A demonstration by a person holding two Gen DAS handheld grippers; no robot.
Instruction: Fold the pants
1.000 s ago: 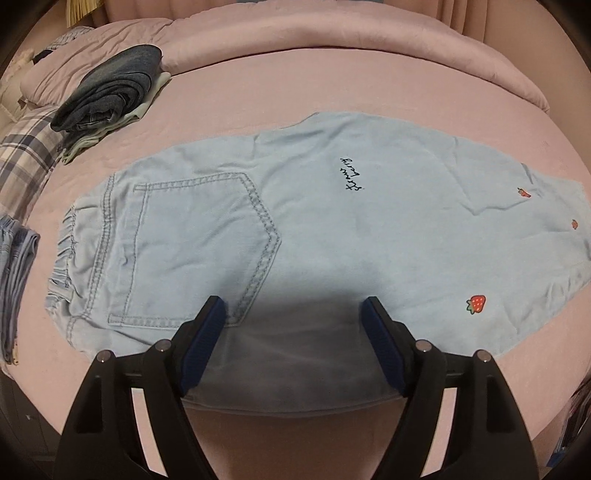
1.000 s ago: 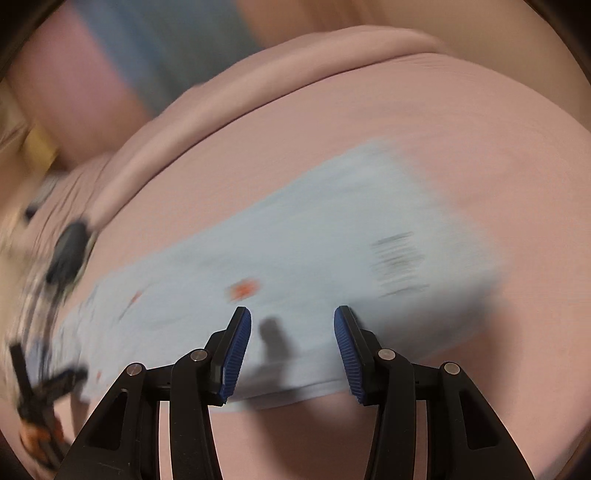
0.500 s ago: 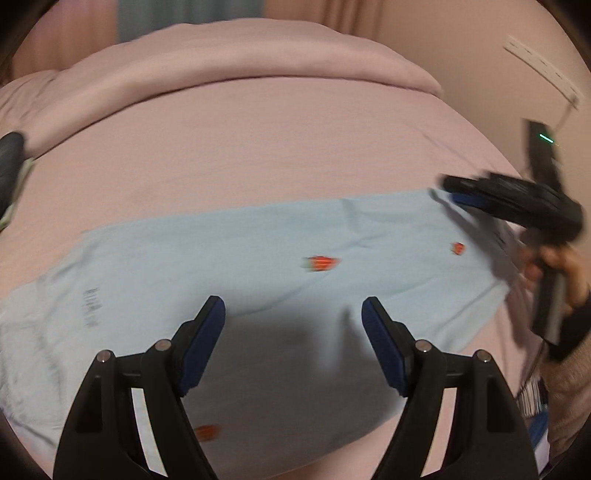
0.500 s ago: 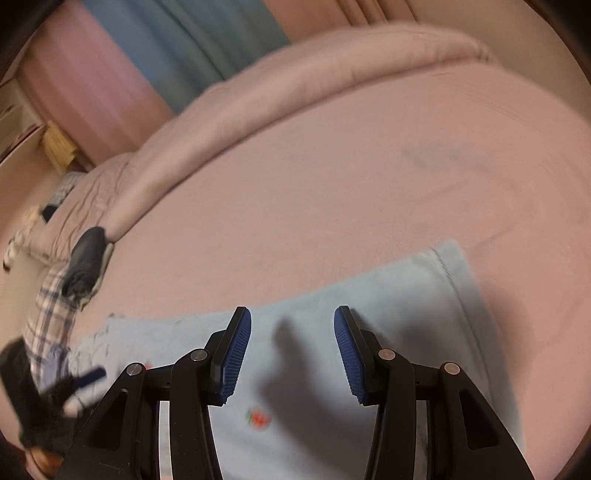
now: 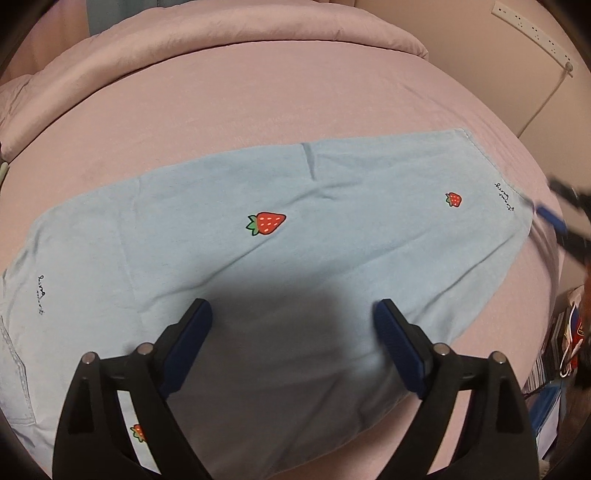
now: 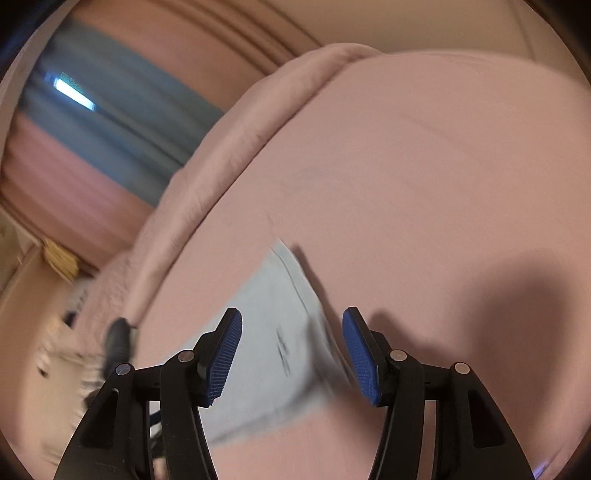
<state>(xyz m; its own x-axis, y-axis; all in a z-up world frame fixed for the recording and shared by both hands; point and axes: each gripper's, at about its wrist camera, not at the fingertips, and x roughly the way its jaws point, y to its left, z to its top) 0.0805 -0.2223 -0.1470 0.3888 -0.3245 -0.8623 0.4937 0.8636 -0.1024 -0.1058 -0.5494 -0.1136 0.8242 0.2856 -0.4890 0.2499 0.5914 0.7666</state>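
Observation:
Light blue pants (image 5: 295,240) with strawberry patches lie flat across the pink bed (image 5: 258,103), legs stacked, hem to the right. My left gripper (image 5: 291,325) is open and empty, hovering above the leg's near edge. My right gripper (image 6: 291,332) is open and empty over the hem end of the pants (image 6: 280,332), which shows blurred. In the left wrist view the right gripper (image 5: 554,221) appears blurred just beyond the hem at the right edge.
A rolled pink duvet (image 5: 221,40) runs along the bed's far side. A wall with a power strip (image 5: 535,33) stands at the right. Curtains (image 6: 92,122) hang behind the bed. Clutter (image 5: 565,347) sits on the floor beside the bed's right edge.
Both grippers have swung right along the pants, from the waist and pocket end to the leg and hem. The right gripper now points at the hem corner. Both stayed open.

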